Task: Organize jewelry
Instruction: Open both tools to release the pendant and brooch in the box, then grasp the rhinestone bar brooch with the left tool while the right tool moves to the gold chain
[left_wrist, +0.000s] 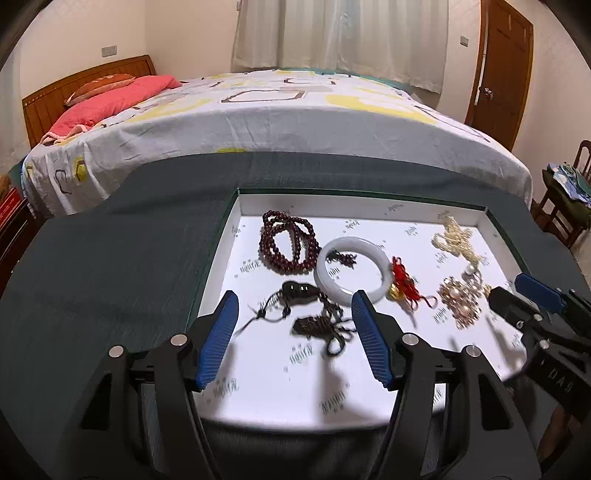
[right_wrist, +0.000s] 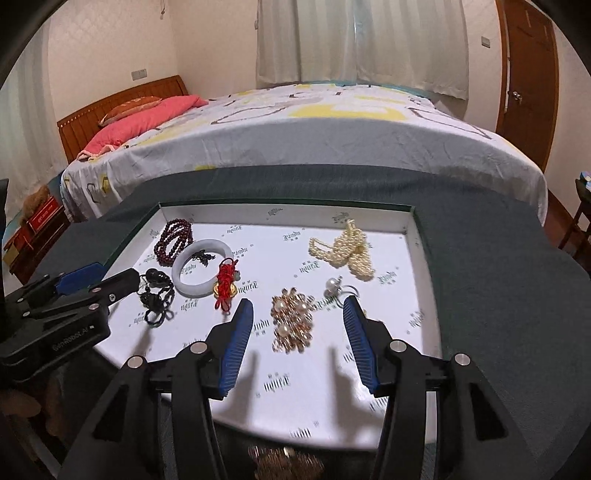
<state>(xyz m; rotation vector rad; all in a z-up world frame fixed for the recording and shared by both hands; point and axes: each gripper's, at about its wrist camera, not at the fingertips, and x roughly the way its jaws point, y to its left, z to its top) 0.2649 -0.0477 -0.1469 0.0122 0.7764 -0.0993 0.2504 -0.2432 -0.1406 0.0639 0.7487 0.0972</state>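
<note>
Currently the jewelry lies loose on the white printed liner of a shallow green-edged tray (right_wrist: 417, 229). Gold-and-pearl cluster (right_wrist: 293, 323) sits near the tray's front, directly ahead of the right gripper (right_wrist: 298, 308) and framed between its two blue pads; long axis of the cluster runs roughly front-to-back, in line with the fingers. Jaws stand wide apart, empty, not touching the piece; height above the liner cannot be told. Left gripper (left_wrist: 293, 302) likewise spread and empty, with the dark corded pendant (left_wrist: 314, 314) between its pads. Just behind that: white bangle (left_wrist: 352, 271), touching or nearly touching the red knotted charm (left_wrist: 404, 284) on its right side; dark red bead strand (left_wrist: 288, 240) farther back left. Cream pearl strand (right_wrist: 343, 247) lies toward the back right, well apart from both tools; a single pearl ring (right_wrist: 334, 286) sits just beyond the cluster. Judgement: right hand is the nearer one for the cluster, left for the pendant; each approach is straight forward and down, no rotation needed. Risk: loose chain ends snagging on a pad. Bed (right_wrist: 332, 129) stands beyond the dark table (right_wrist: 498, 295).
</note>
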